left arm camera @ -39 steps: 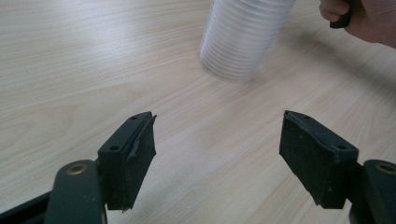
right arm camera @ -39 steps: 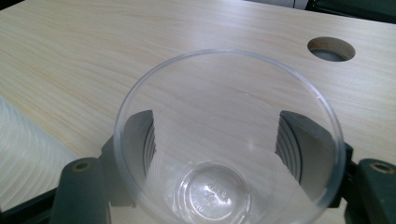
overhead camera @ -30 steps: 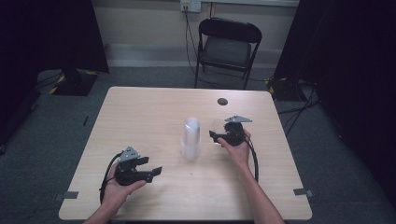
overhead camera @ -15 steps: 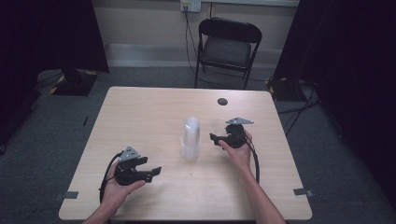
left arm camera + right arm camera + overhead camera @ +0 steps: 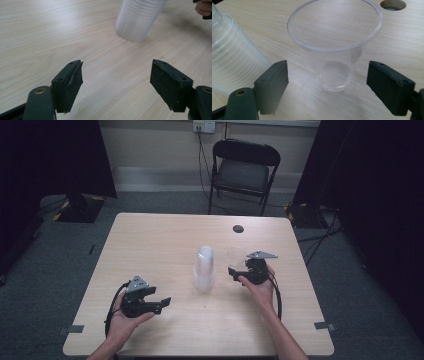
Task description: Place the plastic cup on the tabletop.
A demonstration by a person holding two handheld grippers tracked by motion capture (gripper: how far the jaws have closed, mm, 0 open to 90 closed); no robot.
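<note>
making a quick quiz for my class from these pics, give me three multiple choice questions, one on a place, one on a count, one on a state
1. Where does the single clear cup stand?
A. on the chair
B. on the table, in front of the right gripper
C. inside the left gripper

2. How many chairs stand behind the table?
A. one
B. two
C. three

3. How do the right gripper's jaws stand?
A. shut with nothing between them
B. clamped on the stack of cups
C. open, clear of the cup's sides

Answers:
1 B, the cup sits upright on the wood just ahead of that gripper's jaws.
2 A, one black folding chair shows in the high view.
3 C, a gap shows on each side of the cup; the jaws have just been opening.
</note>
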